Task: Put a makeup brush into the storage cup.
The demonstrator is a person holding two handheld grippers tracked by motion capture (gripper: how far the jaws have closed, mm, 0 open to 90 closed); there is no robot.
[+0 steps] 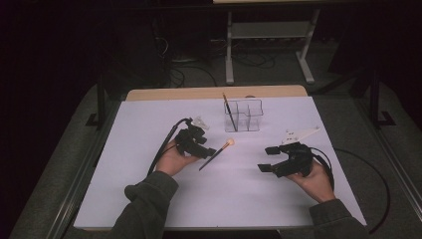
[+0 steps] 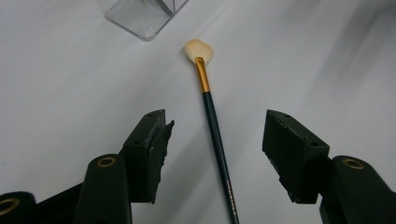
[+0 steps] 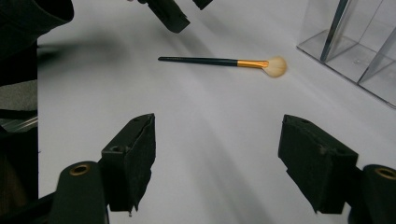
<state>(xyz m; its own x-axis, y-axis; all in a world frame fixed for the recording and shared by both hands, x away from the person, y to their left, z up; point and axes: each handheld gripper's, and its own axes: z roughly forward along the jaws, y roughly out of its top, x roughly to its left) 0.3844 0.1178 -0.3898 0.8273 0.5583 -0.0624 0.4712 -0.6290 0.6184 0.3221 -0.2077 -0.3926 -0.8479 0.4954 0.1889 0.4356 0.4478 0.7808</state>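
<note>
Item: one makeup brush (image 2: 215, 135), lying flat on the white-covered bench (image 1: 149, 199). It has a dark slim handle, a gold ferrule and a pale cream fan of bristles; in the high view the bristle end points toward the far right and the handle end toward the near left. Location: near the middle of the bench, just in front of a clear plastic organiser (image 1: 244, 115) with square compartments, apart from it; one dark brush (image 1: 227, 107) stands tilted in the organiser's left compartment. Left claw (image 2: 215, 140): held in the person's left hand (image 1: 171, 160) low over the brush, jaws standing one on each side of the handle with a clear gap on both sides, pads not touching it; the brush lies unheld on the bench. Right claw (image 3: 217, 158): held in the right hand (image 1: 316, 181) over bare bench toward the right side, well apart from the brush, jaws spread wide with nothing between them. A black cable (image 1: 166, 142) trails from the left claw toward the near edge of the bench.
</note>
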